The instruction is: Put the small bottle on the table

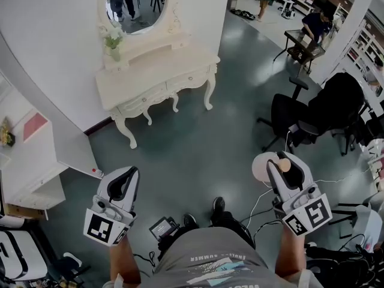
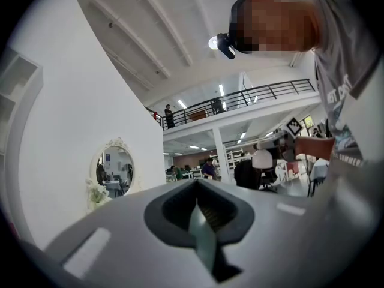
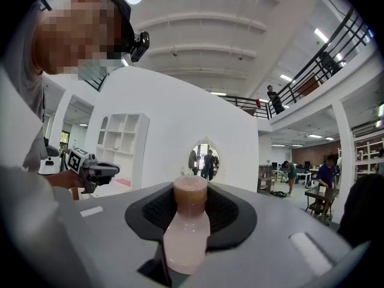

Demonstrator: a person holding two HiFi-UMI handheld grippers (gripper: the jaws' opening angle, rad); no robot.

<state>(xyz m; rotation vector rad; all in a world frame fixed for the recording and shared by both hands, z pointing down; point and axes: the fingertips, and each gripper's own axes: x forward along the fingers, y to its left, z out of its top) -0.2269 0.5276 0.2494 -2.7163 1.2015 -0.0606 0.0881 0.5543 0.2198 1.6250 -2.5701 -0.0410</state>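
My right gripper (image 1: 281,168) is held level over the grey floor at the lower right of the head view, shut on the small bottle (image 1: 285,163). In the right gripper view the bottle (image 3: 187,227) is pale pink with a tan cap and sits upright between the dark pads. At the lower left, my left gripper (image 1: 127,177) is shut with nothing in it; its own view shows the jaws (image 2: 201,221) together. The table (image 1: 180,71), a cream dressing table with an oval mirror (image 1: 133,5) and a flower vase (image 1: 114,44), stands ahead against the white wall, well beyond both grippers.
A white shelf unit (image 1: 30,161) stands at the left. Black office chairs (image 1: 300,116) are at the right, with cables (image 1: 258,203) on the floor near my feet. A white round object (image 1: 261,168) lies under the right gripper. People are at desks far back right.
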